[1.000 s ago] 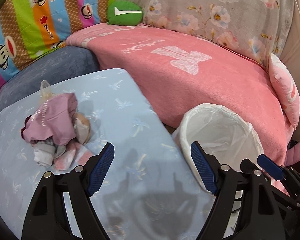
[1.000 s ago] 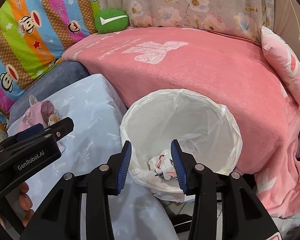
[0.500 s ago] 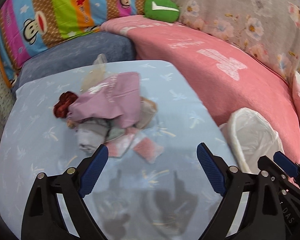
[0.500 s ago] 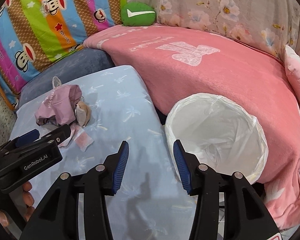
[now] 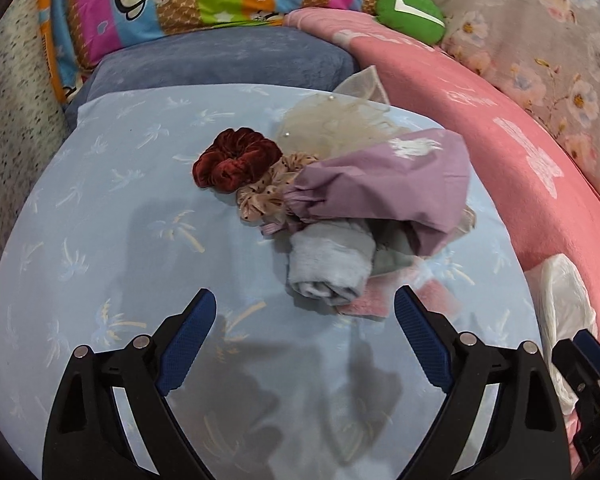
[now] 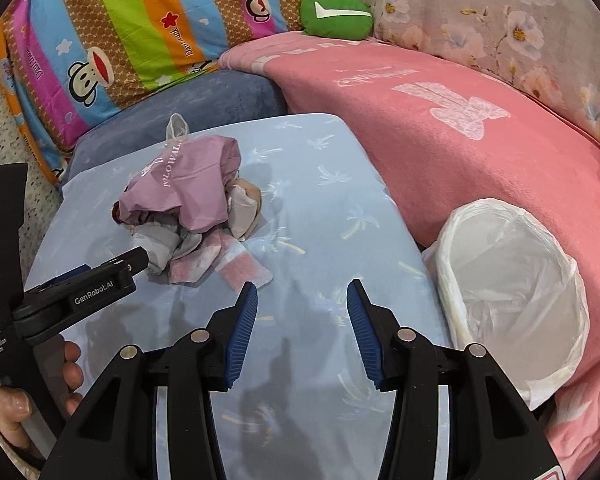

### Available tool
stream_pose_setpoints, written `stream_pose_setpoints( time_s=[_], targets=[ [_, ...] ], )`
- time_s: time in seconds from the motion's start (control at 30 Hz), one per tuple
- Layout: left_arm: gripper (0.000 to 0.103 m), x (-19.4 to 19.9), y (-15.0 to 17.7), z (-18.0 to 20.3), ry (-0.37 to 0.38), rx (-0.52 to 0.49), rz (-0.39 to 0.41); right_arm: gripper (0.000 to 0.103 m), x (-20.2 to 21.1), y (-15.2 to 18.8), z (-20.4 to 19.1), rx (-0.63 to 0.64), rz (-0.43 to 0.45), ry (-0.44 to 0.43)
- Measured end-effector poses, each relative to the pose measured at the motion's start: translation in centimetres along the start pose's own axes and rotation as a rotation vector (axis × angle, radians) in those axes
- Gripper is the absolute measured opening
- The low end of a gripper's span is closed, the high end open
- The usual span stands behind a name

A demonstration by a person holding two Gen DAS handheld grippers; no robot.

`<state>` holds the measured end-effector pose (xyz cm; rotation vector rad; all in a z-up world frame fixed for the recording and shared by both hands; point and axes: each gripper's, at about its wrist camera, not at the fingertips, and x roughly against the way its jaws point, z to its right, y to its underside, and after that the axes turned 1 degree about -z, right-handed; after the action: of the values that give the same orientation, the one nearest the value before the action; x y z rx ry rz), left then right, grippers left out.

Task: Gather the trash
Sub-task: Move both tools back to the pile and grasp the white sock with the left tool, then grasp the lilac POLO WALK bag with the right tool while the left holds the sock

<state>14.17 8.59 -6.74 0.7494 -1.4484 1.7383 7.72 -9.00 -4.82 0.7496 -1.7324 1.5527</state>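
Note:
A pile of trash lies on the light blue palm-print cushion (image 5: 120, 200): a crumpled purple bag (image 5: 384, 176), a dark red scrunchie (image 5: 236, 160), a spotted beige scrunchie (image 5: 260, 196), a rolled grey cloth (image 5: 328, 264) and a pink packet (image 5: 368, 304). My left gripper (image 5: 304, 298) hangs wide open just short of the grey roll, with nothing between its fingers. My right gripper (image 6: 302, 286) is open and empty over bare cushion, and the pink packet (image 6: 244, 270) lies just beyond its left finger. The white-lined bin (image 6: 512, 280) stands to its right.
A pink blanket (image 6: 440, 140) covers the sofa behind the cushion and the bin. At the back are a green cushion (image 6: 336, 14), a striped monkey pillow (image 6: 120, 28) and a blue-grey cushion (image 5: 220, 56). A hand (image 6: 8, 404) holds the left tool's black body (image 6: 80, 296).
Both grippers swung left, away from the bin and over the blue cushion. The trash pile now fills the middle of the left view. The left jaws stand a little wider.

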Motion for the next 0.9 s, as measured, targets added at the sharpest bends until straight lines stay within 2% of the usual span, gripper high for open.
stream_pose_setpoints(
  time_s=[0.23, 0.3, 0.37, 0.4, 0.47, 0.57, 0.7, 0.9],
  targets=[
    [0.085, -1.7, -1.0, -0.6, 0.067, 0.056, -0.029, 0.047, -1.9, -0.9, -1.5, 0.012, -0.024, -0.016],
    [0.077, -2.2, -1.2, -0.5, 0.085, 0.058, -0.04, 0.047, -2.3, -1.1, -1.8, 0.014, -0.025, -0.016],
    [0.062, -2.6, -1.3, -0.5, 0.113, 0.06, -0.06, 0.047, -2.6, -1.4, -2.0, 0.016, -0.027, -0.017],
    [0.058, -2.8, -1.3, -0.5, 0.134, 0.065, -0.071, 0.047, -2.7, -1.5, -2.1, 0.018, -0.028, -0.017],
    [0.037, -2.9, -1.2, -0.6, 0.175, 0.07, -0.083, 0.047, -3.0, -1.7, -2.4, 0.022, -0.029, -0.02],
    [0.027, -2.4, -1.0, -0.7, 0.191, 0.058, -0.077, 0.047, -3.1, -2.0, -2.9, 0.028, -0.029, -0.028],
    [0.026, -0.9, -0.6, -1.4, 0.203, 0.057, -0.063, 0.047, -3.0, -2.4, -3.7, 0.036, -0.02, -0.058],
    [0.025, 1.1, -0.1, -2.6, 0.15, 0.061, -0.041, 0.047, -2.5, -3.2, -5.9, 0.062, 0.006, -0.099]
  ],
)
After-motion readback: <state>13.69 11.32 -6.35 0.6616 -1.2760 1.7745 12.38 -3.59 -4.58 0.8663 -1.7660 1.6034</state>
